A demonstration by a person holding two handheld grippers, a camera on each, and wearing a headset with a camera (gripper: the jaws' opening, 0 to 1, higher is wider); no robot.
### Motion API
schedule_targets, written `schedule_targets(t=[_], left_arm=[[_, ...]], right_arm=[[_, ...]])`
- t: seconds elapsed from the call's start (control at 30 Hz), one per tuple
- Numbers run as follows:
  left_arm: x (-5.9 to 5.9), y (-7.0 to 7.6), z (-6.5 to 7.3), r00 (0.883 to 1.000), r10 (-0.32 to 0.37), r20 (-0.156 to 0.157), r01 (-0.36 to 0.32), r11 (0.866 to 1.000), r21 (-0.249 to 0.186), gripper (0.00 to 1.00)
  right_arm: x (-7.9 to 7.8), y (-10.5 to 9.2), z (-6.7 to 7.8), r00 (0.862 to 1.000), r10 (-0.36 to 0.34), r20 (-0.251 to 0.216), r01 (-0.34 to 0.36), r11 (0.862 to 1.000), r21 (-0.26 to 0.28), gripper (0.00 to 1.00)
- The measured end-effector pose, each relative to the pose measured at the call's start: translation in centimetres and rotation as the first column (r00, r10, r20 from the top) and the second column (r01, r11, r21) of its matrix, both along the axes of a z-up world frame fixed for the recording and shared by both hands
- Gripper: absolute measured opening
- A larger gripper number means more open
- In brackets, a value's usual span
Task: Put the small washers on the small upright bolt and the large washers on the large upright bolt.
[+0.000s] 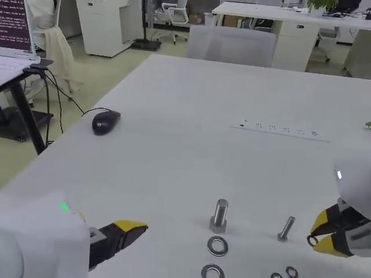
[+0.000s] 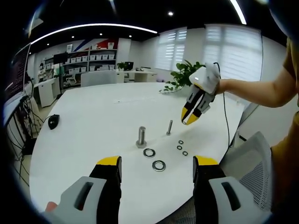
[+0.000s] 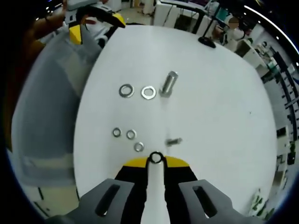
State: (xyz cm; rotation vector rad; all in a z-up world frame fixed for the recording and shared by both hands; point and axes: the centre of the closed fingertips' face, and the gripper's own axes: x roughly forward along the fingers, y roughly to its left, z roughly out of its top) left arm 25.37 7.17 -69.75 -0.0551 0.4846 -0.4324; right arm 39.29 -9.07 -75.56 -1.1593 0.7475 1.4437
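Fingers of R gripper (image 3: 155,161) pinch small washer (image 3: 155,157); L gripper (image 2: 158,162) fingers wide apart, empty.

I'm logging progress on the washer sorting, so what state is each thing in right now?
Left hand-held gripper: open, holding nothing.
Right hand-held gripper: shut on the held small washer.
Large bolt: upright, no washer on it.
Small bolt: upright, no washer on it.
Large washers: two, flat on the table near the large bolt.
Loose small washers: three, flat on the table.
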Motion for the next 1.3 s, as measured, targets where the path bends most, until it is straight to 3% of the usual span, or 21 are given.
schedule_targets(t=[0.47, 1.3], left_arm=[[0.1, 0.2, 0.1, 1.000, 0.003, -0.004, -0.003, 1.000, 0.000, 0.61], [0.1, 0.5, -0.3, 1.000, 0.022, -0.013, -0.022, 1.000, -0.006, 0.61]], right_arm=[[2.2, 2.1, 0.5, 1.000, 0.021, 0.022, -0.021, 1.000, -0.001, 0.12], [2.6, 2.7, -1.4, 0.999, 0.041, 0.009, -0.041, 0.999, -0.021, 0.12]])
